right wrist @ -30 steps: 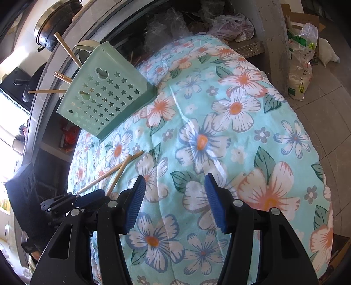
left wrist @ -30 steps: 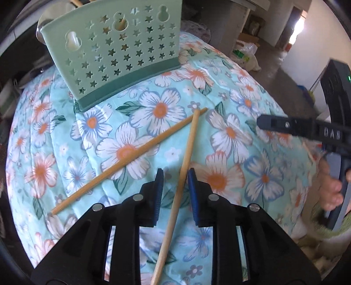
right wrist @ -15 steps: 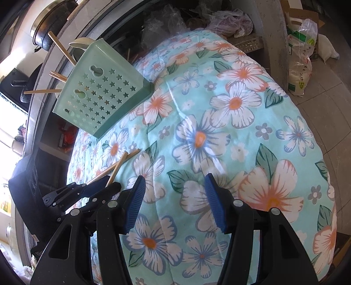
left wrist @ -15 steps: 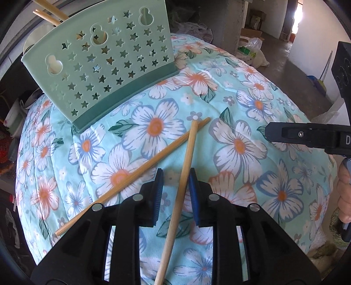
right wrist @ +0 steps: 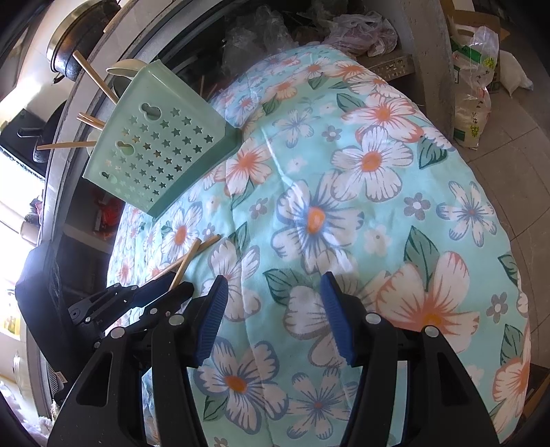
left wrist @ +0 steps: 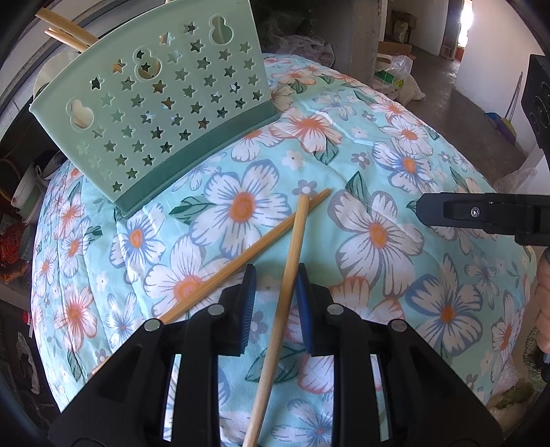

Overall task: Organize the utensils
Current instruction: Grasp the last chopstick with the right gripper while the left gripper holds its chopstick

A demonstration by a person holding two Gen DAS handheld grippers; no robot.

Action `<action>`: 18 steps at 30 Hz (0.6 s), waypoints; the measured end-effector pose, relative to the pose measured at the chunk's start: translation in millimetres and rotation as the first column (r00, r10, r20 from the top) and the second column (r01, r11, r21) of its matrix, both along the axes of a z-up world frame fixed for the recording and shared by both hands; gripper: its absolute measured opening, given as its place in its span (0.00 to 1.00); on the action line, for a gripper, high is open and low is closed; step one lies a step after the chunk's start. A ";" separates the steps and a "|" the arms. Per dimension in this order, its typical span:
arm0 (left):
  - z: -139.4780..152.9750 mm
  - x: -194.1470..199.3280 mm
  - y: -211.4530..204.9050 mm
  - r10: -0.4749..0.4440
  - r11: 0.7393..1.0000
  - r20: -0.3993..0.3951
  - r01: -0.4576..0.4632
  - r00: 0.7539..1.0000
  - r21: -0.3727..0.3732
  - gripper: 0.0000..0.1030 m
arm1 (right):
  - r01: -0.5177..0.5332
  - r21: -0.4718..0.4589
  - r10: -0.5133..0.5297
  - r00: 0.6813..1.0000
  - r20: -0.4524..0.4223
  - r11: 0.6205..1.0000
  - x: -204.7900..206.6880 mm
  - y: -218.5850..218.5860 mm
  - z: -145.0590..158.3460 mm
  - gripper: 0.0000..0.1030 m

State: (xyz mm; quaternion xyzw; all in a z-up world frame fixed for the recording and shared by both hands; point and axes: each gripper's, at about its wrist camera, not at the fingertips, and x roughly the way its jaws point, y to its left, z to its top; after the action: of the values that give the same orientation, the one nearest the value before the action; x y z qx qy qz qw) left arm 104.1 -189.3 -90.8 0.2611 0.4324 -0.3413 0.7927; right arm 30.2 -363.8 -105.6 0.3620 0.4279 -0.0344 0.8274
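Note:
A pale green utensil basket (left wrist: 165, 113) with star-shaped holes stands tilted on the floral cloth (left wrist: 378, 240), with several chopsticks (left wrist: 65, 29) poking out of its top. Two loose wooden chopsticks lie crossed on the cloth. My left gripper (left wrist: 275, 275) straddles one chopstick (left wrist: 292, 247); its jaws are narrow but open, with a gap on the left side of the stick. The other chopstick (left wrist: 240, 258) runs off to the left under the left finger. My right gripper (right wrist: 273, 292) hovers open over bare cloth, holding nothing. The basket (right wrist: 161, 158) and the left gripper (right wrist: 165, 289) also show in the right wrist view.
The cloth-covered surface drops off to a tiled floor on the right. Plastic sacks (right wrist: 471, 103) stand there beside a concrete post (right wrist: 429, 51). A metal pot (right wrist: 75, 37) and shelves with clutter sit behind and left of the basket. One right gripper finger (left wrist: 481, 213) reaches in from the right.
The left gripper has shifted and rolled a little, so the basket now sits further left in its view. The chopstick stays between its jaws. The right gripper has not moved.

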 end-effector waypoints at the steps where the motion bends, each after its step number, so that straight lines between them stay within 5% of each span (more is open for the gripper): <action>1: 0.1 0.0 -0.2 0.000 1.000 0.001 0.000 1.000 0.001 0.21 | 0.000 0.001 0.000 1.000 0.000 1.000 0.0 0.0 0.2 0.53; 11: -1.1 4.6 -3.1 0.008 1.000 0.005 -0.008 1.000 -0.010 0.20 | 0.002 0.009 -0.002 1.000 0.003 1.000 -0.7 -0.3 0.2 0.53; 13: 0.9 5.7 -2.7 0.014 1.000 0.009 -0.014 1.000 -0.024 0.09 | 0.005 0.013 -0.005 1.000 0.005 1.000 -1.2 -0.9 0.3 0.53; 18: 13.8 8.8 6.4 0.037 0.997 0.010 -0.036 0.999 -0.072 0.05 | 0.017 0.043 -0.018 1.000 0.020 0.999 -2.7 -5.1 2.8 0.53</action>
State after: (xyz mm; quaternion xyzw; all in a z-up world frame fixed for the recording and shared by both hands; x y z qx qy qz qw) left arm 112.9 -182.9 -77.0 0.2264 0.4200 -0.3408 0.8101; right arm 27.5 -368.9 -102.8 0.3837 0.4170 -0.0290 0.8234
